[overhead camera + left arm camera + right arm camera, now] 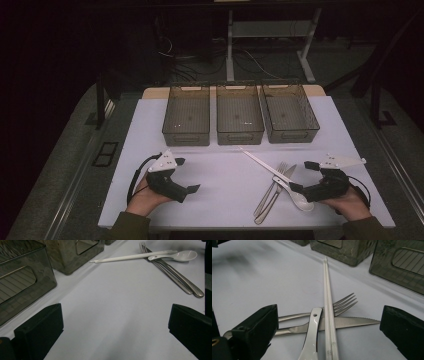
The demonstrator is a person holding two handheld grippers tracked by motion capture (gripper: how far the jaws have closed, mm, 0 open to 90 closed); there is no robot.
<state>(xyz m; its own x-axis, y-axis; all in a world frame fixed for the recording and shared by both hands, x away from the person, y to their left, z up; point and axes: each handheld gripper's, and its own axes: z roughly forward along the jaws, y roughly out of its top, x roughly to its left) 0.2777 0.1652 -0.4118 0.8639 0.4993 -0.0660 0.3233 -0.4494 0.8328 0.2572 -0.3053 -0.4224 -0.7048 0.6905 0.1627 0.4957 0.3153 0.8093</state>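
Cutlery sits in one crossed heap on the desk [220, 175], in front of the right-hand bin [290, 112]: fork [342, 303] and knife [352, 322] side by side at the bottom, white chopsticks [327, 290] laid across both, white spoon [312, 340] handle resting on top beside the chopsticks. Three smoked-plastic bins in a row behind the heap, all look empty (likely one per utensil type).

Right hand-held gripper [303, 176] is right at the heap, jaws spread wide, nothing between the pads. In the right gripper view the jaws straddle the spoon handle and the chopsticks, which makes sense: top-of-stack items have to come off first, otherwise the fork and knife drag everything.

Left hand-held gripper [186, 175] rests on the desk well left of the heap, jaws also spread and empty, pointed toward the cutlery. Reads as parked, waiting.
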